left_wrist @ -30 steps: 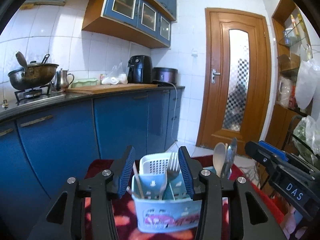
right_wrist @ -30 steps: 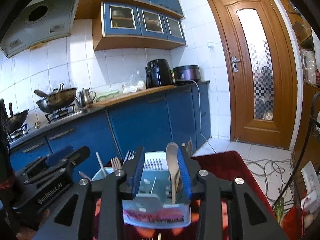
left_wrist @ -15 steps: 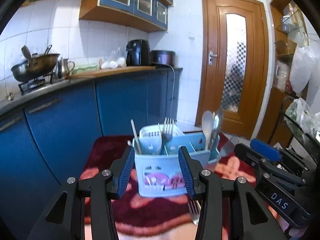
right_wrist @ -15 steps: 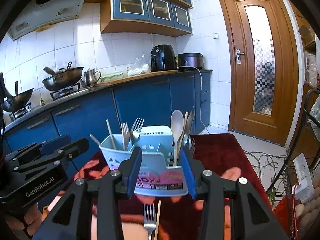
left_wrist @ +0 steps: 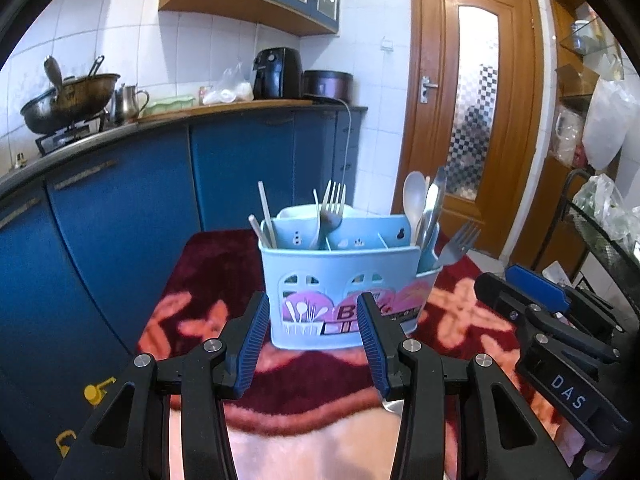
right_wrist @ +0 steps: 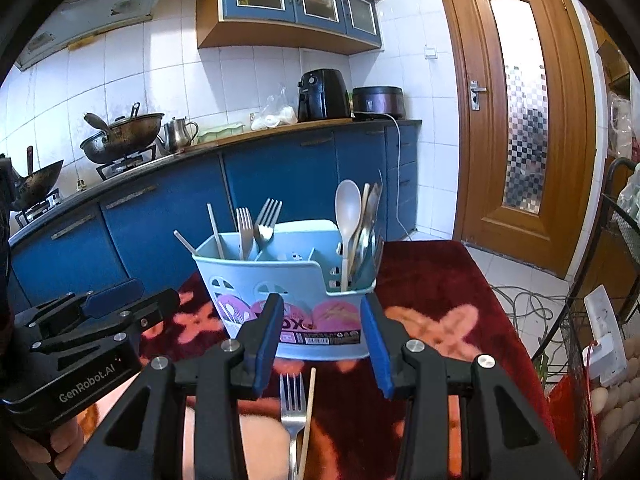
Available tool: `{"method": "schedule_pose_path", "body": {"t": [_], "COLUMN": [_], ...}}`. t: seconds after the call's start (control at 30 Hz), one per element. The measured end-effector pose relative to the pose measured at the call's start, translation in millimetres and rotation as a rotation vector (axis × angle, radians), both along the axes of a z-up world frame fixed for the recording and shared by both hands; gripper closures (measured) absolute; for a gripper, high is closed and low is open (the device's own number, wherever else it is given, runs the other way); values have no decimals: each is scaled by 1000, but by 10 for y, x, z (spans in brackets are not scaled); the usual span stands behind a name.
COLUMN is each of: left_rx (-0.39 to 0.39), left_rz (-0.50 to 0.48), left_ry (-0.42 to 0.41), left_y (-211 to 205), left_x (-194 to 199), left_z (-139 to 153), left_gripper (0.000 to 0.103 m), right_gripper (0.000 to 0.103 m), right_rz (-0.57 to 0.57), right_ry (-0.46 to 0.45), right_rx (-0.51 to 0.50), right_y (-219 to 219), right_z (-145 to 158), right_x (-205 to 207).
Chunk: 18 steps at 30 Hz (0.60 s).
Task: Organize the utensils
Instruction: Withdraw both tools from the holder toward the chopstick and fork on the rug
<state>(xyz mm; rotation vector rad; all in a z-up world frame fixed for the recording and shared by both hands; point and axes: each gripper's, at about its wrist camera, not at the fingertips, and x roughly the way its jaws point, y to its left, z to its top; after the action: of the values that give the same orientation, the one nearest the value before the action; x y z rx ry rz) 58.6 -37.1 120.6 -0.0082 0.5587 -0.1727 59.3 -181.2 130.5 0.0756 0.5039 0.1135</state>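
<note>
A light blue utensil caddy point(left_wrist: 344, 280) point(right_wrist: 288, 280) stands on a dark red patterned cloth point(left_wrist: 208, 264). It holds forks point(right_wrist: 256, 224), chopsticks point(right_wrist: 214, 226) and spoons point(right_wrist: 348, 208). A loose fork point(right_wrist: 293, 404) and a chopstick point(right_wrist: 309, 408) lie on the cloth in front of it, between the right gripper's fingers. My left gripper point(left_wrist: 312, 344) is open and empty, just short of the caddy. My right gripper point(right_wrist: 320, 340) is open and empty, also in front of the caddy. Each gripper shows in the other's view.
Blue kitchen cabinets point(left_wrist: 120, 216) with a stove, pans point(left_wrist: 68, 100) and appliances run along the left. A wooden door point(left_wrist: 472, 120) is behind. A wire rack point(right_wrist: 600, 320) with bags and cables stands at the right of the table.
Both grippers have pulled back and lowered from the caddy's top; the caddy now stands farther ahead and the loose fork and chopstick have come into the right view.
</note>
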Motion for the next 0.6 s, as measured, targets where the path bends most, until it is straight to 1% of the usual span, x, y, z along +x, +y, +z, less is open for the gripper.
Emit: {"method": "schedule_pose_path", "body": {"t": [0.6], "left_rx": [3], "left_rz": [-9], "left_ry": [121], "left_y": [-138], "left_x": [234], "left_z": [-396], "left_gripper": [56], "right_gripper": [60], "right_rz": [-27], "right_ry": [76], "right_rx": [20], "right_y": [-158], "right_z": [-300], "right_x": [111]}}
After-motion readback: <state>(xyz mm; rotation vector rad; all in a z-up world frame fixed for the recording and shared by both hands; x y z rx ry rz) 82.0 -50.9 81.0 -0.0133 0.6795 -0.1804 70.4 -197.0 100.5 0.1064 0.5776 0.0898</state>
